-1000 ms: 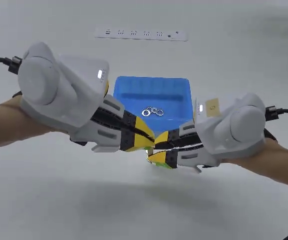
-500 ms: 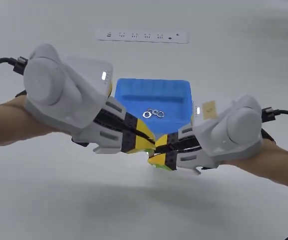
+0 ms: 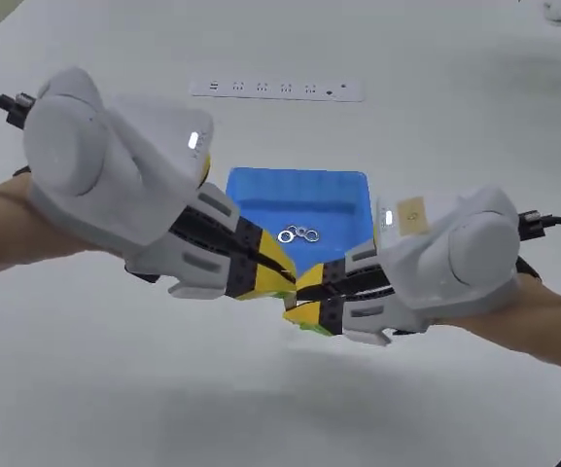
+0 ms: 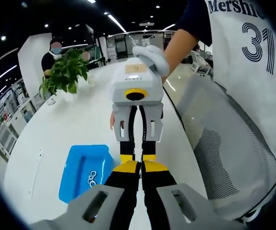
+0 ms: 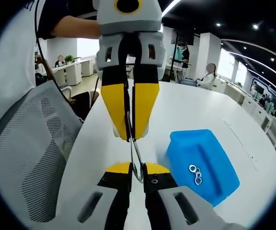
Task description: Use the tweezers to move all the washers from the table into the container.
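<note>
From the headset I see the two claws meeting tip to tip over the white surface [image 3: 115,389], just this side of the blue container [image 3: 343,195]. The left claw [image 3: 282,274] comes in from the left and the right claw [image 3: 298,298] from the right, their yellow tips nearly touching.

In the right gripper view the tweezers [image 5: 134,146] are a thin metal pair of arms running straight from one claw to the other. The joined end sits pinched between the right claw's tips at the bottom, and the arms rise into the narrow slot between the left claw's yellow pads above. So both claws are drawn together and clamped on the tweezers, one at each end. The left gripper view agrees as far as it goes: its tips are close together with only a slim gap, but I cannot make out the tweezers themselves there.

The washers [image 3: 298,234] lie in a small touching cluster on the floor of the container, toward its near side, well apart from the tweezers.

Beyond the container a white power strip [image 3: 275,89] lies flat on the surface. A potted plant [image 4: 65,73] stands farther off, and a mesh chair [image 5: 30,158] sits beside the surface.
</note>
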Tool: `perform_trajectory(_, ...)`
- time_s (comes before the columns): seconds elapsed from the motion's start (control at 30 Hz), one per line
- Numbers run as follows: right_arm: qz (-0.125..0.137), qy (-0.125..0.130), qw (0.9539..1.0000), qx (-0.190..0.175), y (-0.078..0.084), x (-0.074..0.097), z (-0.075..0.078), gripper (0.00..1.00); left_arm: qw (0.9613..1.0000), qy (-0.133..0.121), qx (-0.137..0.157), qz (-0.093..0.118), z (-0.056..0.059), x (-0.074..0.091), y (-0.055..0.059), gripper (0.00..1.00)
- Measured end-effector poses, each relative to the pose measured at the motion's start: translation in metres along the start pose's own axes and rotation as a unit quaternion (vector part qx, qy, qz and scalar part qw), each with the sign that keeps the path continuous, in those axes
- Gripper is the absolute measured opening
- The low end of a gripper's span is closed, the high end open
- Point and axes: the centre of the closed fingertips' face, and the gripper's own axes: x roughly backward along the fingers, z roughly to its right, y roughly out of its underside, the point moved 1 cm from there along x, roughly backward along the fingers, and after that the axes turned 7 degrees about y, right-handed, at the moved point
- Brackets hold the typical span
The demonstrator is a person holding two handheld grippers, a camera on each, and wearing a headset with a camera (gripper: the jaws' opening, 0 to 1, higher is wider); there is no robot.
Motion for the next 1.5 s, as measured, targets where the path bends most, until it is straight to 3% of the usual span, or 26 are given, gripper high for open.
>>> perform_trajectory(0.5, 0.025, 0.033, 0.9987, 0.031, -0.041, 0.016, 0.034, 0.10, 0.9990, -0.009, -0.045, -0.004, -0.022, 0.035, -0.030, 0.06)
perform_trajectory(0.87, 0.032, 0.051, 0.9974, 0.040, -0.053, 0.023, 0.063, 0.10, 0.9976, -0.012, -0.069, -0.002, -0.046, 0.044, -0.042, 0.06)
perform_trajectory(1.07, 0.035, 0.059, 0.9970, 0.035, -0.052, 0.018, 0.078, 0.10, 0.9976, -0.013, -0.068, -0.002, -0.063, 0.045, -0.038, 0.06)
perform_trajectory(1.23, 0.031, 0.061, 0.9972, 0.028, -0.043, 0.009, 0.091, 0.10, 0.9983, -0.012, -0.058, 0.001, -0.077, 0.041, -0.029, 0.06)
perform_trajectory(1.43, 0.022, 0.055, 0.9981, 0.016, -0.030, -0.005, 0.101, 0.10, 0.9992, -0.006, -0.040, 0.002, -0.090, 0.033, -0.013, 0.06)
perform_trajectory(1.5, 0.018, 0.052, 0.9984, 0.011, -0.024, -0.010, 0.103, 0.10, 0.9995, -0.004, -0.031, 0.005, -0.101, 0.030, -0.004, 0.06)
